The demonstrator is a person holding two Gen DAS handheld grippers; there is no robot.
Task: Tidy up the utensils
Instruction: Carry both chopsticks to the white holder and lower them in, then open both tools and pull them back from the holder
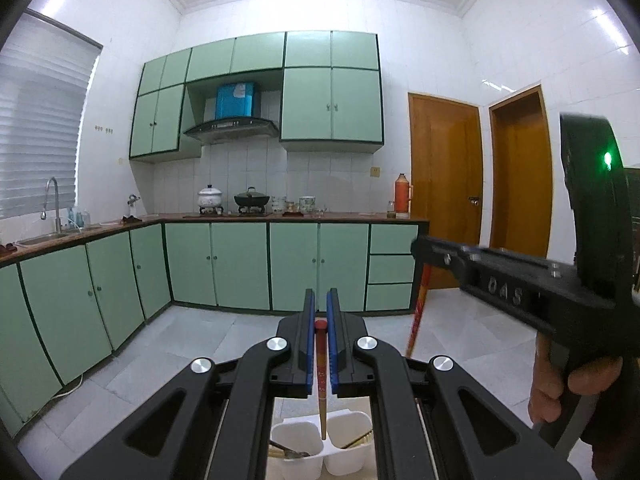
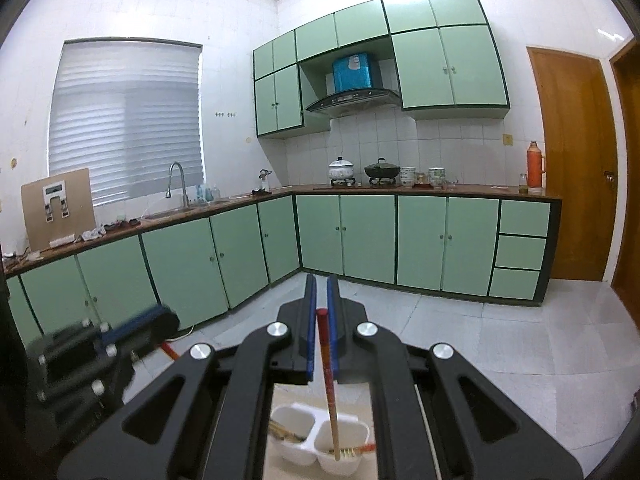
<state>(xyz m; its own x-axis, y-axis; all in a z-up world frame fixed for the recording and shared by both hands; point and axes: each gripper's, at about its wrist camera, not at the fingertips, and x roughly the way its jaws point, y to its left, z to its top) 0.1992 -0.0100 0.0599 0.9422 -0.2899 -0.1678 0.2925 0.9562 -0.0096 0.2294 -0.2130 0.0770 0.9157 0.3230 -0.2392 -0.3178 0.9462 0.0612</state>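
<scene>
Looking along the left gripper (image 1: 321, 304), the blue-padded jaws are pressed onto a red-topped chopstick (image 1: 321, 364) that hangs down between them, its pale tip over the white two-compartment holder (image 1: 320, 450) below; more utensils lie in both compartments. At right, the right gripper (image 1: 420, 245), blurred, bears raised letters reading roughly "OAS"; a green light glows on its body, a hand (image 1: 560, 384) grips its handle, and a second red chopstick (image 1: 418, 312) hangs from its jaws.

In the right wrist view, the right gripper (image 2: 321, 298) pinches its red chopstick (image 2: 327, 372), slightly tilted, the lower end reaching into the holder's (image 2: 320, 440) right compartment among other sticks. The left gripper (image 2: 160, 316) shows blurred at lower left. The blue panel above the range hood (image 2: 354, 98) carries a white mark too small to read.
</scene>
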